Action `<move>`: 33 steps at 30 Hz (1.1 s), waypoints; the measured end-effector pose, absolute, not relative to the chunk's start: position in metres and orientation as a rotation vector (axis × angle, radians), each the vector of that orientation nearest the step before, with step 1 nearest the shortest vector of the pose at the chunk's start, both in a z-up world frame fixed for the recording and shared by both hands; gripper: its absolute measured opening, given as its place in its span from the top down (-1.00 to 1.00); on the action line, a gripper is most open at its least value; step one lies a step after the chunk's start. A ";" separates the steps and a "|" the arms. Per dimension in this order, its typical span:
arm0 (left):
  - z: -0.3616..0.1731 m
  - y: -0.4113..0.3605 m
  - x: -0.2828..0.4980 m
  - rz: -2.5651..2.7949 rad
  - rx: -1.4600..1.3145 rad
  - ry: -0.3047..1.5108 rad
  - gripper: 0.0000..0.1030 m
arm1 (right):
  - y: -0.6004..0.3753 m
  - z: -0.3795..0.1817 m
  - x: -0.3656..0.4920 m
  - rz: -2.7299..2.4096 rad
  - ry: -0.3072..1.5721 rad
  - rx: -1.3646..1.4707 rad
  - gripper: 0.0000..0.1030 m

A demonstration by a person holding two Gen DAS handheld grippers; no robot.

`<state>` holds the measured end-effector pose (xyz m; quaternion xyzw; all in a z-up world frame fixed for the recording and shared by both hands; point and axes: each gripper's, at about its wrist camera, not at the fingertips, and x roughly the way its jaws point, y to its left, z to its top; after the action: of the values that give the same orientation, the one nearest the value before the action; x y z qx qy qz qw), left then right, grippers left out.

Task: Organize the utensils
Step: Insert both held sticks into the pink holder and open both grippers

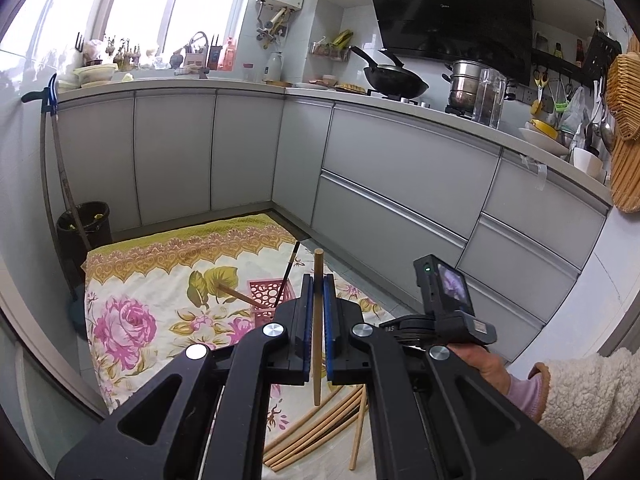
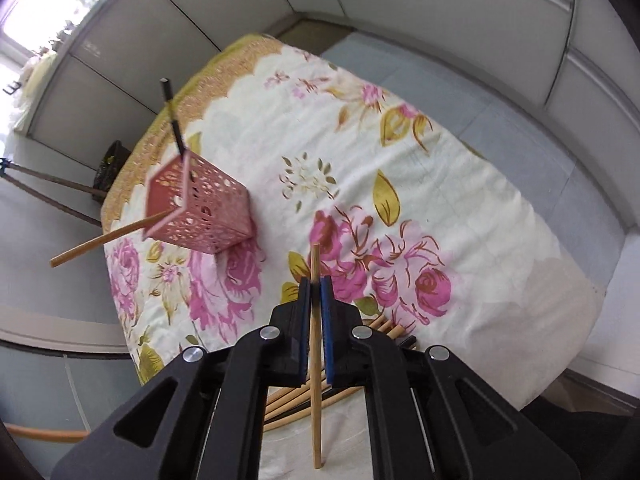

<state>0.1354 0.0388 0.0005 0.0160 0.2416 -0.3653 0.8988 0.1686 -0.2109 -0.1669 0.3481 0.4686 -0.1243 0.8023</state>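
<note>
Two chopsticks are already lodged in the pink holder (image 2: 200, 208) on the floral cloth (image 2: 460, 208). One bamboo chopstick (image 1: 318, 320) is clamped in the left gripper (image 1: 318, 280), another chopstick (image 2: 316, 360) in the right gripper (image 2: 315, 284). Several loose chopsticks (image 2: 288, 404) remain unsorted.

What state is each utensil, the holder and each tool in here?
Left tool: shut on a wooden chopstick.
Right tool: shut on another wooden chopstick.
Pink holder: upright on the floral cloth, holding one wooden chopstick and one dark one.
Loose chopsticks: lying on the cloth.
</note>
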 end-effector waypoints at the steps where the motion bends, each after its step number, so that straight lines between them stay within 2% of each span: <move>1: 0.001 0.038 0.134 -0.747 0.031 0.498 0.93 | -0.216 -0.156 0.160 -0.260 0.972 0.723 0.90; 10: 0.018 0.028 0.128 -0.693 -0.025 0.448 0.93 | -0.212 -0.069 0.106 -0.234 0.701 0.478 0.90; 18: 0.045 0.012 0.143 -0.648 -0.098 0.383 0.93 | -0.221 -0.014 0.082 -0.208 0.561 0.401 0.90; 26: 0.058 -0.015 0.187 -0.526 -0.099 0.346 0.93 | -0.243 0.014 0.079 -0.186 0.490 0.404 0.90; 33: 0.047 -0.039 0.238 -0.426 -0.065 0.351 0.93 | -0.255 0.017 0.090 -0.171 0.473 0.409 0.90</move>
<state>0.2382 -0.0387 0.0467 -0.0323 0.1733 -0.2101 0.9616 0.0902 -0.2547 0.0166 0.2008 0.2322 -0.0841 0.9480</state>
